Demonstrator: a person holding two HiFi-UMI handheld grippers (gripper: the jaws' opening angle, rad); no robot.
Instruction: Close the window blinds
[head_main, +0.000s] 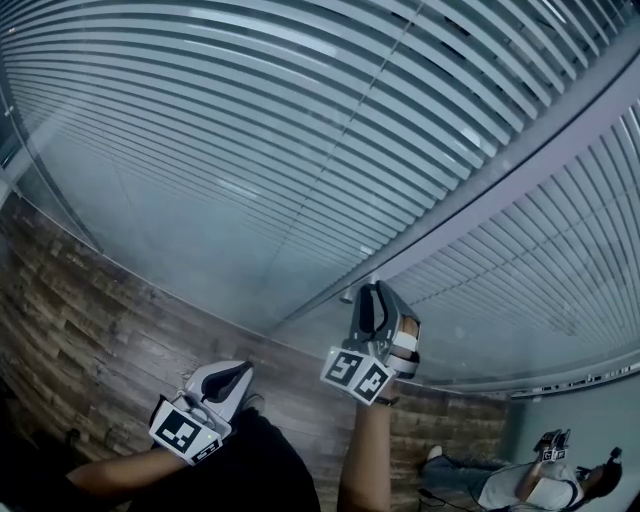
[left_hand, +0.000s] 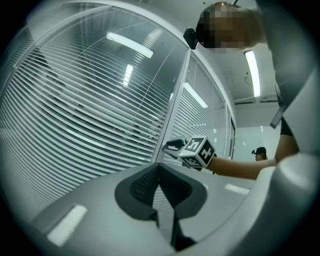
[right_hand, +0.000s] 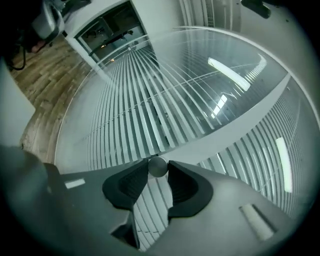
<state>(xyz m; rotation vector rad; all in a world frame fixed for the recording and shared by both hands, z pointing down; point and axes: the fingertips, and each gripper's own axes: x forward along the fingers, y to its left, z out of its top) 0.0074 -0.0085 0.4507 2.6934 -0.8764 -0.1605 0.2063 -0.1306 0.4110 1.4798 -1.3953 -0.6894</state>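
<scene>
**A:** Left gripper (head_main: 238, 373) is nearest us, bottom left, seen against the wood floor (head_main: 80, 310). Jaws?

**B:** Pressed together, nothing btwn them. It's pointed twd the window.

**A:** And the right gripper (head_main: 371, 292)?

**B:** Higher up, at the pale frame post (head_main: 480, 190) btwn the 2 panes. Its jaws are clamped on a small round knob (right_hand: 158, 166), one pad each side, right at the post.

**A:** Blinds (head_main: 250, 150)?

**B:** They fill both panes, either side of the post. Dark gaps show btwn the slats in left gripper view.

**A:** Anything else?

**B:** A 2nd person (head_main: 530, 485), low at bottom right, well apart from both grippers.
</scene>
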